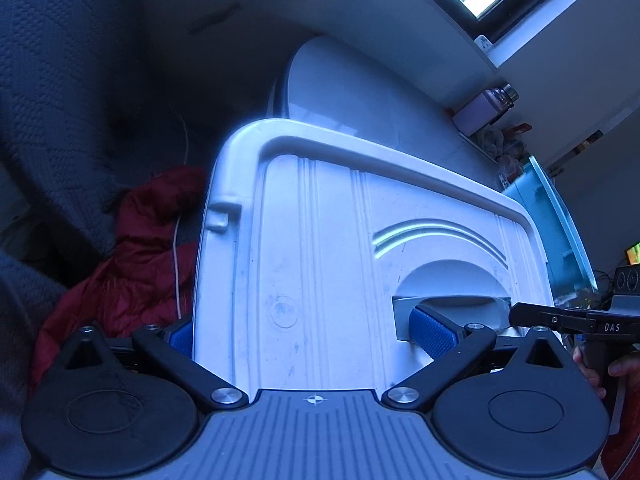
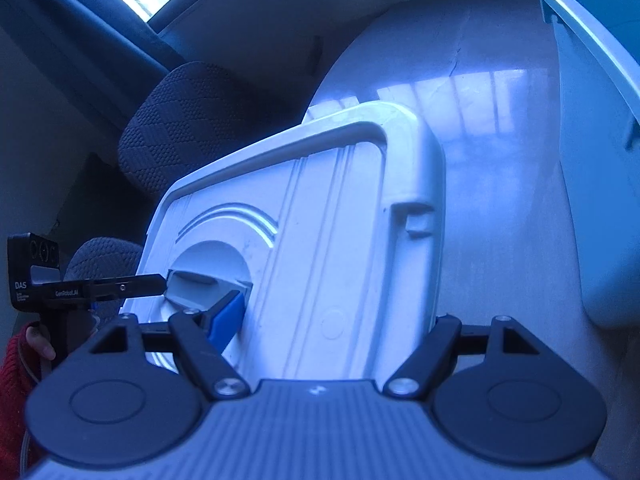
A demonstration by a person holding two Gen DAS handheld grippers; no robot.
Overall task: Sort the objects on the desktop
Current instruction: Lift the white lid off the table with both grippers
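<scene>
A white plastic lid (image 1: pixel 320 248) with ribs and a recessed grey handle (image 1: pixel 452 308) is held tilted up above the table; it also shows in the right wrist view (image 2: pixel 320 232). My left gripper (image 1: pixel 308 332) spans its near edge, one blue pad (image 1: pixel 432 334) in the handle recess, the other pad (image 1: pixel 182 336) outside the left rim. My right gripper (image 2: pixel 332 320) clamps the same lid from the other side, its blue pad (image 2: pixel 228 320) in the handle (image 2: pixel 200 284) recess, the other finger behind the right rim.
A light blue plastic bin (image 2: pixel 592 152) stands at the right on the glossy white table (image 2: pixel 500 140); it also shows at the right in the left view (image 1: pixel 556 224). A dark chair (image 2: pixel 188 128) and red cloth (image 1: pixel 132 264) lie beyond the table edge. Clutter (image 1: pixel 496 112) sits far back.
</scene>
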